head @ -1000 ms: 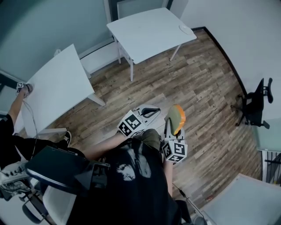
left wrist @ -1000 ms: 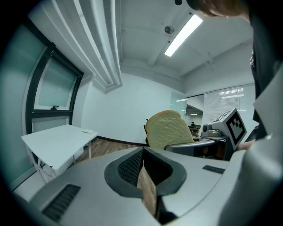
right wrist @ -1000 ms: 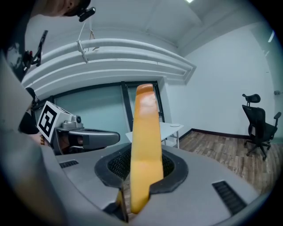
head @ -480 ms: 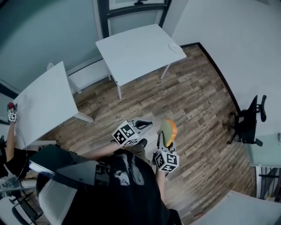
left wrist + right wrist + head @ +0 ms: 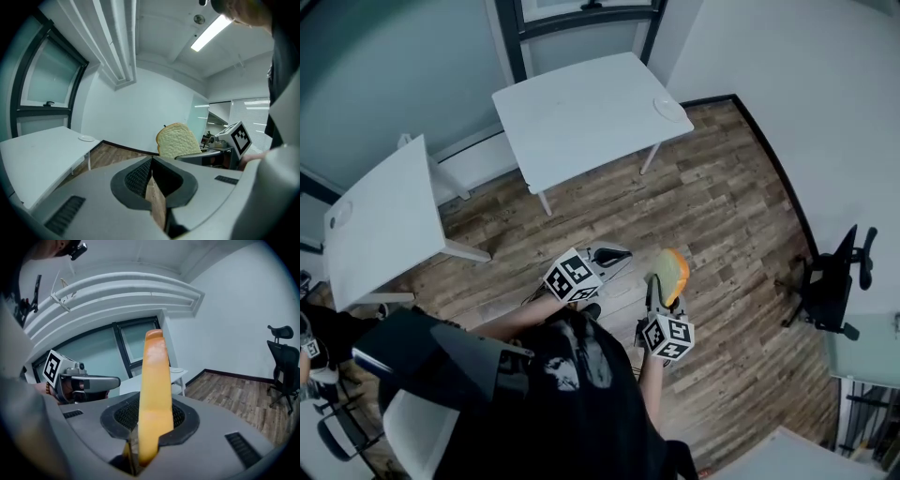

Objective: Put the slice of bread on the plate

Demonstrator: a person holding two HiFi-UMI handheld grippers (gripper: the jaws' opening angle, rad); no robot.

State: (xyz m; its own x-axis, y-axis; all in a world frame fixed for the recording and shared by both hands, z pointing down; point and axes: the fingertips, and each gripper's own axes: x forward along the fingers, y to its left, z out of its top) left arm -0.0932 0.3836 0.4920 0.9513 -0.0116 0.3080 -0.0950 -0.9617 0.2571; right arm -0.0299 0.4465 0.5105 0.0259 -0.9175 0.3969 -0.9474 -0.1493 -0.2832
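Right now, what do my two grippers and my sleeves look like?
Both the left gripper and the right gripper have pale grey bodies with black ribbed pads inside the jaws. Each carries a white cube printed with black square markers. The person wears a black short-sleeved T-shirt with a pale print.

The floor is brown wood plank, streaky, with a low sheen. The far table has a smooth, matt white top, and the plate on it looks smooth, perhaps ceramic. The slice of bread has a rough, porous crumb and a smooth orange-brown crust. The left gripper and right gripper have matt grey plastic shells with black ribbed pads.
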